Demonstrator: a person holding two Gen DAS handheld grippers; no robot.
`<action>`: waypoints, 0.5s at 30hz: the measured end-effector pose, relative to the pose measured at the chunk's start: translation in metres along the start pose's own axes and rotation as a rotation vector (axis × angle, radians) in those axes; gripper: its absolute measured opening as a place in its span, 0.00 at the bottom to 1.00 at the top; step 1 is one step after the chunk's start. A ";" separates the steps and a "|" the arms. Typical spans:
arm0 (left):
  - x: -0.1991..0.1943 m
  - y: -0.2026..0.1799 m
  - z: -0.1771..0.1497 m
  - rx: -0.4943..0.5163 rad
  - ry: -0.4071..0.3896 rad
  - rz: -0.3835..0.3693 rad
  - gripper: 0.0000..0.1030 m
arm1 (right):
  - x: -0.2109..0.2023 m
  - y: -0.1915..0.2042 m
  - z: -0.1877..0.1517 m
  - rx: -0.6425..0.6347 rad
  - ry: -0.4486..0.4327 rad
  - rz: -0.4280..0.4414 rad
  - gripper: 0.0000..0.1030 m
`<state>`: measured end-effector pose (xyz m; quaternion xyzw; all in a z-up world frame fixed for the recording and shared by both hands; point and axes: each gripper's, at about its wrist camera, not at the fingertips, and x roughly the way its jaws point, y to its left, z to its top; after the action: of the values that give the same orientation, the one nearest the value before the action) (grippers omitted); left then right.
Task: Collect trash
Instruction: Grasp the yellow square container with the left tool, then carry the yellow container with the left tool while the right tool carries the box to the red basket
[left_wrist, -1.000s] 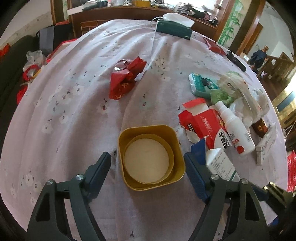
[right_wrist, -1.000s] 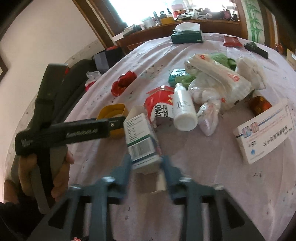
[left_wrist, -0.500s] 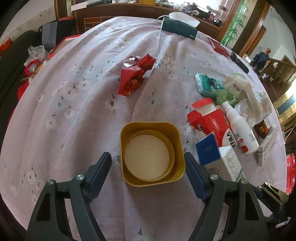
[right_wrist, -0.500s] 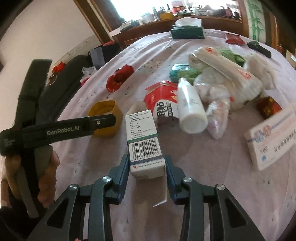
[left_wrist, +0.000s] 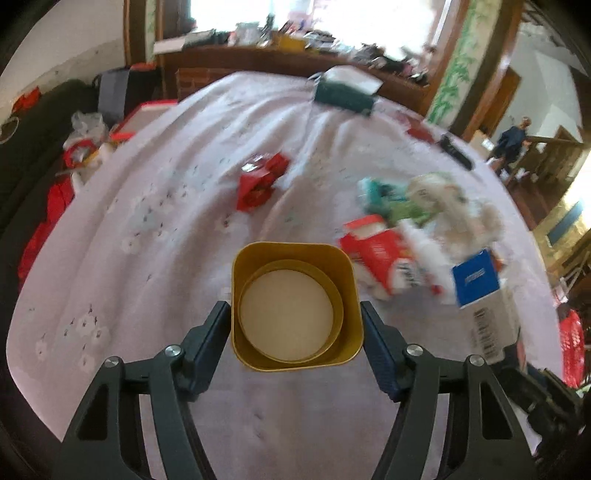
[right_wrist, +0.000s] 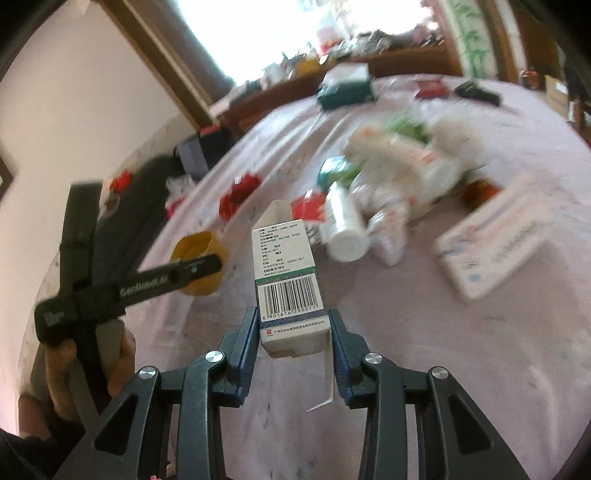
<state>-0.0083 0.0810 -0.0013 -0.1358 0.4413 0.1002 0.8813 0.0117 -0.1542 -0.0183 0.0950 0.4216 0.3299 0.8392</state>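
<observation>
Trash lies scattered over the right half of the cloth-covered table, and two pieces of it concern me directly. My right gripper is clamped on a white carton with a barcode panel facing the camera; both blue pads press its lower sides, its opened top flap points away from me, and it hangs above the cloth with a loose bottom flap dangling beneath. In the left wrist view the same carton shows at the right edge with its blue face up. My left gripper has the yellow cup between its fingers: the jaws are closing, the pads sit right against the cup's two side walls, and a pale round disc fills its bottom. From the right camera I see that cup at the tip of the left tool, with my left hand wrapped round the handle. Beyond the cup lies a crumpled red wrapper on its own, well apart from the rest. To the right is a blurred heap: a red-and-white box, a white bottle lying on its side, a teal packet and clear plastic bags. A flat white box rests near the right side, and a dark green tissue box stands at the far end.
</observation>
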 end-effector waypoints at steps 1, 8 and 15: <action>-0.010 -0.008 -0.003 0.010 -0.012 -0.021 0.66 | -0.013 -0.002 -0.001 0.005 -0.027 -0.009 0.37; -0.074 -0.073 -0.021 0.094 -0.120 -0.165 0.66 | -0.120 -0.008 -0.017 0.036 -0.255 -0.139 0.37; -0.133 -0.152 -0.034 0.230 -0.206 -0.321 0.66 | -0.223 -0.017 -0.041 0.092 -0.477 -0.264 0.37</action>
<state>-0.0670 -0.0812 0.1089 -0.0920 0.3303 -0.0789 0.9361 -0.1070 -0.3133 0.0925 0.1522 0.2354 0.1665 0.9453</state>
